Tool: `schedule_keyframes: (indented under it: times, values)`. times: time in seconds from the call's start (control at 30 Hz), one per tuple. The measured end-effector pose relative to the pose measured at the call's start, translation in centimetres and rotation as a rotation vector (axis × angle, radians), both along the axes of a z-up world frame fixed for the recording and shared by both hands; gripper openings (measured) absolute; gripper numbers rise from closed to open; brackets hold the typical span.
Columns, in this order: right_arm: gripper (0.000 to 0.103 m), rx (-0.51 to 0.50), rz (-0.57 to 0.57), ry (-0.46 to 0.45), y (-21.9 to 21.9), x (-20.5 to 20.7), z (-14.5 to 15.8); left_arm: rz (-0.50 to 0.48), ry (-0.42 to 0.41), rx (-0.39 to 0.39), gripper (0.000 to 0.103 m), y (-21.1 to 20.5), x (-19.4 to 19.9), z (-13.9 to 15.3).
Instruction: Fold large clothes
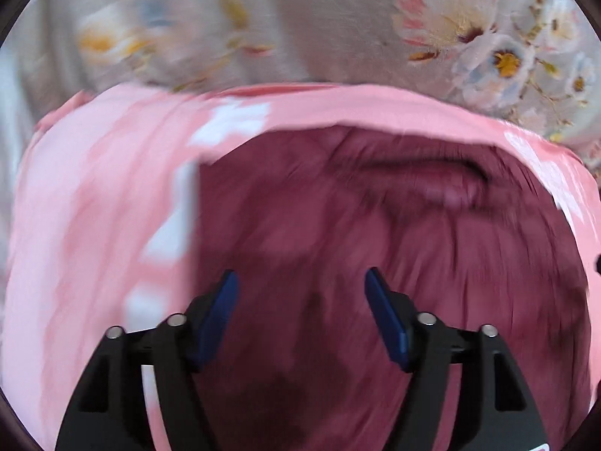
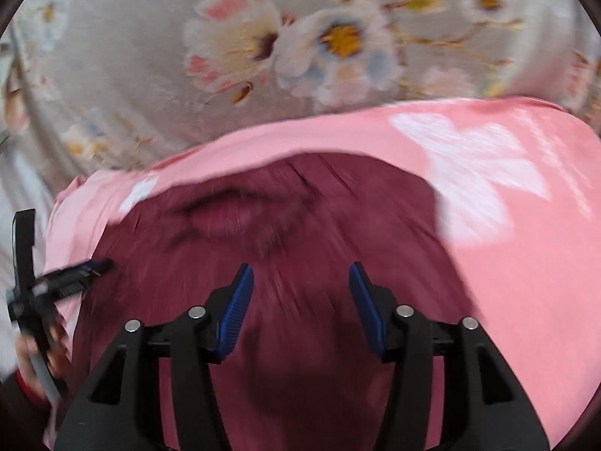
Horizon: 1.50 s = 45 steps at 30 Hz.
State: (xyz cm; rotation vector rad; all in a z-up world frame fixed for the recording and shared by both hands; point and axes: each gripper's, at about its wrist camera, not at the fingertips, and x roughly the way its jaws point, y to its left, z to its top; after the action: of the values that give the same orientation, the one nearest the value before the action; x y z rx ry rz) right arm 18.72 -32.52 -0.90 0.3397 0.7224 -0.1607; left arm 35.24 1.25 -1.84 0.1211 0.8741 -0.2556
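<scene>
Both shots were pretty blurry. The maroon garment (image 1: 375, 244) lay spread on a pink blanket (image 1: 94, 206) over the floral bedsheet (image 1: 319, 30). Left gripper (image 1: 300, 289) and right gripper (image 2: 300, 282) hovered over it, jaws wide apart, gripping nothing.

Left tongs (image 1: 300, 282) spread wide, nothing gripped; right tongs (image 2: 300, 276) likewise, pointing forward.

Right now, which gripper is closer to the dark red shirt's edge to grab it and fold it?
Left, I think. The left gripper is open just beside the maroon garment's straight side edge on the pink cloth. The right gripper, also open, hangs over its middle.
</scene>
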Motion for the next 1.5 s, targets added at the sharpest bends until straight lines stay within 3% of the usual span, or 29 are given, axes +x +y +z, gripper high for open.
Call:
schedule_keyframes:
  times: [0.07,0.17,0.3,0.4,0.63,0.7,0.73,0.77,0.8,0.83,0.87,0.97,1.07,1.23,1.37,1.5]
  values:
    - [0.061,0.027,-0.031,0.030,-0.9,-5.5,-0.5,0.028,0.045,-0.005,0.071,4.1,-3.3,-0.5]
    - [0.064,0.082,-0.114,0.097,-2.6,-14.5,-2.3,0.094,0.164,-0.092,0.070,11.0,-8.5,-2.2]
    - [0.066,0.178,-0.170,0.129,-2.8,-21.5,-5.4,0.161,0.258,-0.218,0.070,15.8,-13.4,-4.0]
    - [0.067,0.259,-0.173,0.103,-2.2,-24.0,-7.0,0.151,0.303,-0.292,0.070,16.7,-16.3,-5.0]
    - [0.070,0.311,-0.181,0.004,-0.5,-23.9,-7.3,0.158,0.267,-0.301,0.067,15.2,-18.9,-5.2]
    - [0.055,0.363,-0.176,-0.020,-0.2,-23.4,-7.4,0.167,0.247,-0.271,0.054,14.6,-19.1,-5.1]
    - [0.051,0.379,-0.182,-0.019,-0.2,-23.2,-7.5,0.165,0.244,-0.261,0.041,14.4,-19.3,-5.0]
    - [0.040,0.387,-0.188,-0.017,-0.1,-23.1,-7.6,0.167,0.242,-0.256,0.033,14.3,-19.3,-5.0]
    - [0.020,0.396,-0.191,-0.014,0.1,-23.0,-7.6,0.169,0.239,-0.253,0.019,14.4,-19.5,-4.8]
    - [0.016,0.401,-0.192,-0.017,0.1,-23.1,-7.4,0.164,0.240,-0.264,0.006,14.6,-19.8,-4.6]
    - [0.010,0.404,-0.194,-0.027,0.3,-23.4,-7.2,0.162,0.242,-0.284,0.004,14.9,-20.0,-4.3]
    - [0.005,0.389,-0.175,-0.074,1.0,-25.1,-5.4,0.153,0.229,-0.329,0.003,15.8,-21.4,-2.6]
    - [0.004,0.332,-0.134,-0.118,2.1,-27.8,-2.9,0.126,0.193,-0.327,0.002,16.3,-23.8,-0.3]
    - [0.004,0.200,-0.046,-0.209,5.2,-35.4,2.8,0.076,0.139,-0.363,0.002,18.8,-30.7,5.1]
    - [0.004,0.127,-0.036,-0.322,7.0,-40.7,8.8,0.075,0.065,-0.418,0.001,21.5,-36.2,10.0]
    - [0.004,0.102,-0.053,-0.460,6.6,-40.9,13.9,0.044,-0.075,-0.442,0.001,21.3,-37.9,15.9]
